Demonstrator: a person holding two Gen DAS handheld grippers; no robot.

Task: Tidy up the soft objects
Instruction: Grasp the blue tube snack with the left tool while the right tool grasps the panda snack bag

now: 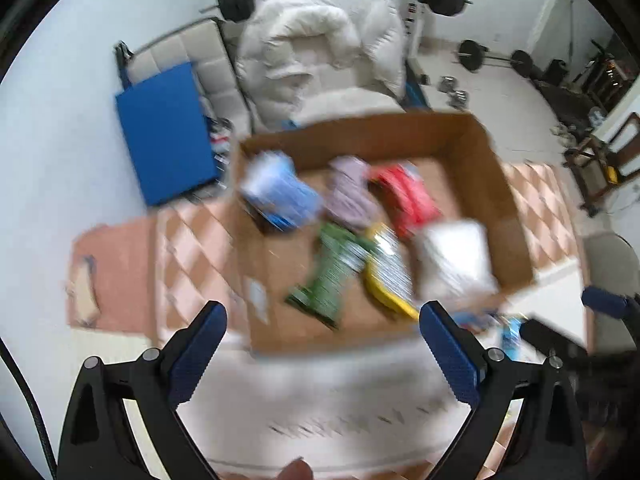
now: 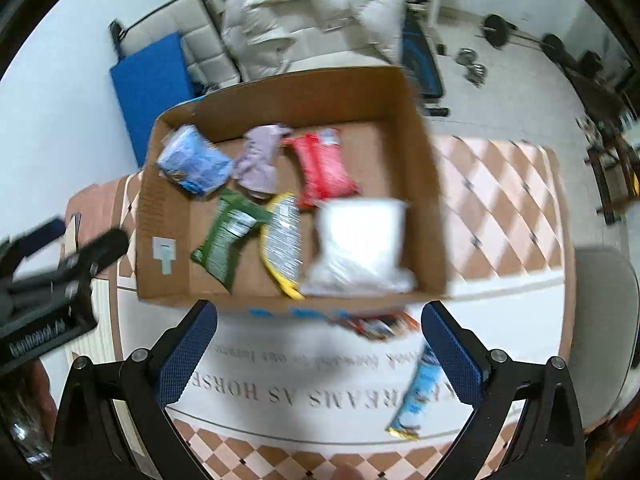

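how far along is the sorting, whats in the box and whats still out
Mostly done: the cardboard box already holds the blue pack, purple cloth, red packet, green packet, yellow packet and white bag. Nothing is in hand: the left gripper and right gripper are open. Left on the table: a light-blue wrapper and a dark packet.

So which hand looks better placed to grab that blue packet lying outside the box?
Probably the right hand-held gripper: open, empty, and the blue packet lies by its right finger.
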